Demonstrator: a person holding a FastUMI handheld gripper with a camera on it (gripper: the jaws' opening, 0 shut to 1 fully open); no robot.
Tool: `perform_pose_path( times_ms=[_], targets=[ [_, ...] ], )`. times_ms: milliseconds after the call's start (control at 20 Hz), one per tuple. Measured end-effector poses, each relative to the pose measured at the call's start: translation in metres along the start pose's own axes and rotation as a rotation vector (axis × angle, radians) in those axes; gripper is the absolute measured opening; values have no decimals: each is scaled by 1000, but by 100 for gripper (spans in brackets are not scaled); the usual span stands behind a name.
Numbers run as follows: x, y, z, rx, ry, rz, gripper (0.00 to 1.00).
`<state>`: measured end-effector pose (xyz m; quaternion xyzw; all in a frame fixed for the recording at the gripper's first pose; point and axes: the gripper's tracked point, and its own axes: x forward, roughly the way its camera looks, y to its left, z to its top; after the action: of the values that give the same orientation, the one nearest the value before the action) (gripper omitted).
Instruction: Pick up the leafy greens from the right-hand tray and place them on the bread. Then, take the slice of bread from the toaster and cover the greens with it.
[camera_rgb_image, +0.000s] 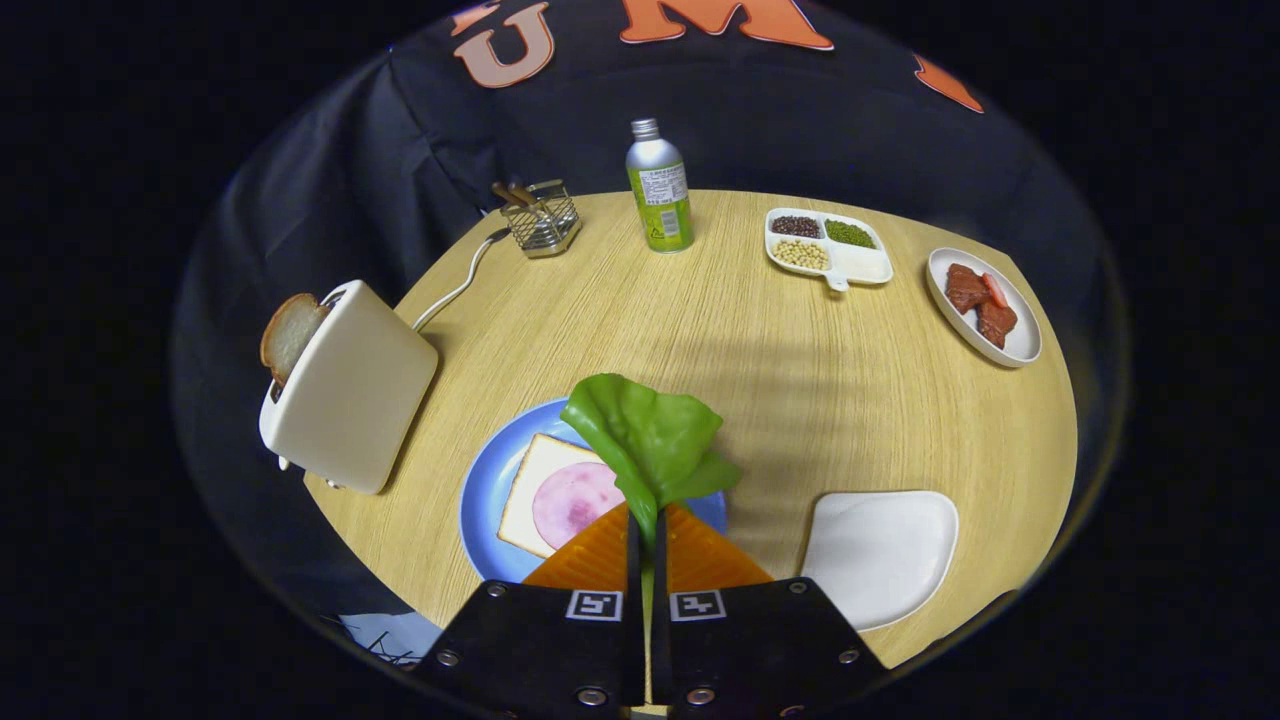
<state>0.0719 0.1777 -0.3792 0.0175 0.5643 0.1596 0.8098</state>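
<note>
Gripper (645, 520): fingers pressed together, pinching the stem of a bright green lettuce leaf (648, 435), held above the round blue plate (485, 490).
Plate contents: square slice of white bread (530, 485) topped with a round pink ham slice (575, 503), just ahead of the fingers.
Cream toaster (350, 400): beside the plate, browned bread slice (290, 335) standing in its slot.
White empty tray (880, 550): on the plate's other side, on the round wooden table (720, 320).
Far side: silver-green bottle (658, 190), wire basket (542, 222), white divided dish of beans (828, 248), white oval dish of meat (985, 305).
</note>
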Motion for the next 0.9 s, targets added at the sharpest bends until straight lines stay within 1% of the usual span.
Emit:
perform_pose_path(
  times_ms=[150,300,500,700,750,900],
  targets=[
    [12,10,-1,1,29,9,3],
    [24,14,-4,-4,53,-1,3],
    [33,27,-6,1,71,17,4],
    [42,37,-8,0,80,20,6],
    [43,41,-9,5,89,24,7],
    [45,47,-12,0,105,24,18]
  ],
)
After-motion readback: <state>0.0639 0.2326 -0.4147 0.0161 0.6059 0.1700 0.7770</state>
